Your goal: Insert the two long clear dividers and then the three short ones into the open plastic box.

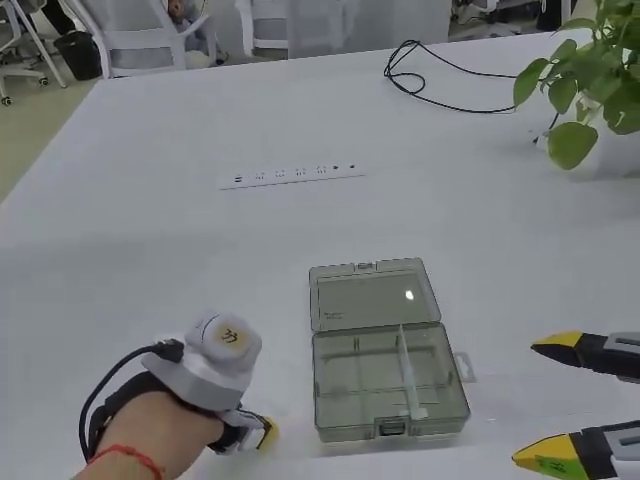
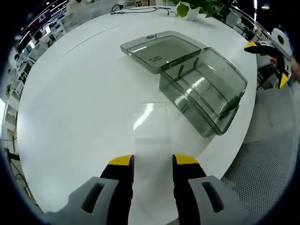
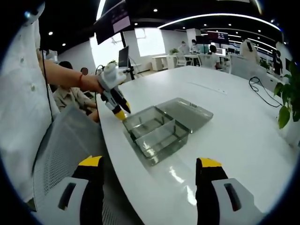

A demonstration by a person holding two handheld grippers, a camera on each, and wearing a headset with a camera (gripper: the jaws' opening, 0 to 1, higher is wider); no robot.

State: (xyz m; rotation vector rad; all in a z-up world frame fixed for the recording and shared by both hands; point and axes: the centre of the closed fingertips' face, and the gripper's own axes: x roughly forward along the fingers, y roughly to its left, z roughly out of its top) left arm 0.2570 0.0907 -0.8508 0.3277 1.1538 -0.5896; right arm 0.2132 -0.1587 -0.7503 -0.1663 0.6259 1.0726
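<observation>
Plastic box point(image 1: 345, 418) open on white table point(image 1: 150, 220); office chairs point(image 1: 145, 45) beyond.

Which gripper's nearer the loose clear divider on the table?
Left. The left gripper points at the divider just ahead; the right gripper is across the box from it.

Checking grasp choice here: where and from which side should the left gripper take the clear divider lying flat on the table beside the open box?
Probably its near edge, coming low from the table-edge side. The clear divider lies flat on the table, straight ahead of the open left gripper. Thin and flat, it offers only edges, and the box stands close on one side.
</observation>
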